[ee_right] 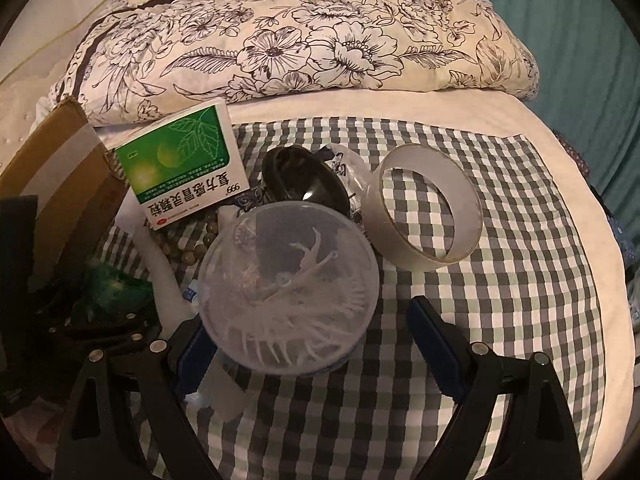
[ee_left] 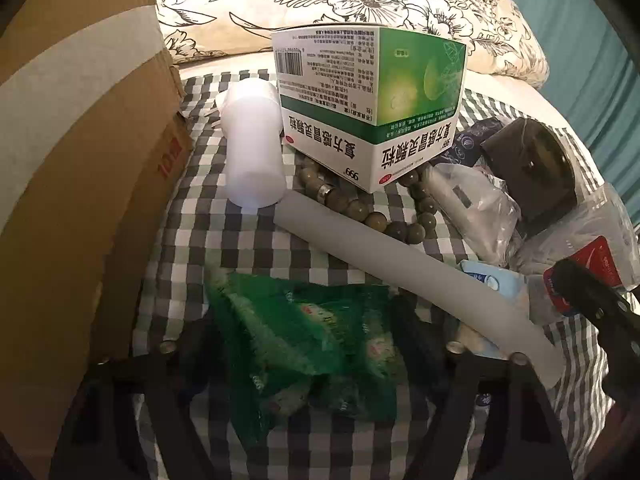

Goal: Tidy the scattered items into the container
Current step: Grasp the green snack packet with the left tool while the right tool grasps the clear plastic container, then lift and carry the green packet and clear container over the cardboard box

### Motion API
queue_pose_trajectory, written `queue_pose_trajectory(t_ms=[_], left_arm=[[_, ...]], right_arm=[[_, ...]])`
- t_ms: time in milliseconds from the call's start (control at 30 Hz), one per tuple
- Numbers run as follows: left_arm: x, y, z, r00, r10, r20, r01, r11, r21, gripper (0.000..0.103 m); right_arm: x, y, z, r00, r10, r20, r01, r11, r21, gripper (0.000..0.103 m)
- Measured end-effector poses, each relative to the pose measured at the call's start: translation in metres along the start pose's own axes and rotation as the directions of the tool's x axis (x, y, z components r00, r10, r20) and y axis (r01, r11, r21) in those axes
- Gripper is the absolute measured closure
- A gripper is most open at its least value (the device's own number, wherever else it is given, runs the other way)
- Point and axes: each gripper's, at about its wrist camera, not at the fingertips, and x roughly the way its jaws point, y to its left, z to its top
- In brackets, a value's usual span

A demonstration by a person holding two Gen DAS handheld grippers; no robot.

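Left tool (ee_left: pixel 308 320): fingers astride the green packet (ee_left: pixel 304 320); whether the pads press on it cannot be told.
- Left of it: cardboard box (ee_left: pixel 80 168), taped, its wall rising beside the left finger, closing that side.
- Ahead-left: white plastic bottle (ee_left: pixel 250 144), lying on the checked cloth (ee_left: pixel 192 232); bare cloth between bottle and packet.
- Ahead: green-and-white medicine box (ee_left: pixel 372 108) resting on a bead bracelet (ee_left: pixel 360 208).
- Ahead-right: grey tube (ee_left: pixel 384 252), lying slantwise, its near end just beside the right finger.
- Right: clear bags (ee_left: pixel 480 208), a dark object (ee_left: pixel 532 172), small sachets, crowded together.

Right tool (ee_right: pixel 308 320): spread wide.
- Between its fingers: round clear case (ee_right: pixel 288 288) with white pieces inside; left pad just beside its rim, right pad apart from it.
- Ahead-right: tape roll (ee_right: pixel 428 216), tilted, near the case.
- Right: open checked cloth to the bed's edge.
- Far ahead: floral quilt (ee_right: pixel 304 40), bounding the cloth.
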Motion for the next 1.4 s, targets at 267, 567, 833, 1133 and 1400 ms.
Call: queue_pose_trajectory(t_ms=[267,567,833,1133,1400], left_arm=[[-0.011,-0.015,0.000,1.000,-0.002,-0.016,0.003,0.998,0.064,0.067],[-0.016,-0.013,0.004,1.000,-0.013,-0.023,0.014,0.999,0.040,0.071],[-0.041,-0.017,0.002,1.000,-0.018,0.023,0.017,0.998,0.055,0.071],[-0.088,-0.016,-0.003,0.995,-0.029,0.100,0.021,0.997,0.075,0.071],[-0.138,-0.018,-0.002,0.981,-0.043,0.190,0.030,0.997,0.068,0.071]], right_arm=[[0.003,0.007,-0.002,1.000,-0.012,0.005,0.012,1.000,-0.016,0.041],[-0.012,0.003,-0.008,1.000,0.002,0.004,-0.002,1.000,-0.003,0.041],[-0.041,0.004,-0.010,0.999,0.007,0.049,-0.007,1.000,-0.003,0.041],[-0.083,0.008,-0.006,0.994,0.000,0.112,0.001,1.000,-0.009,0.041],[-0.124,0.018,-0.006,0.985,0.009,0.172,-0.004,1.000,-0.027,0.041]])
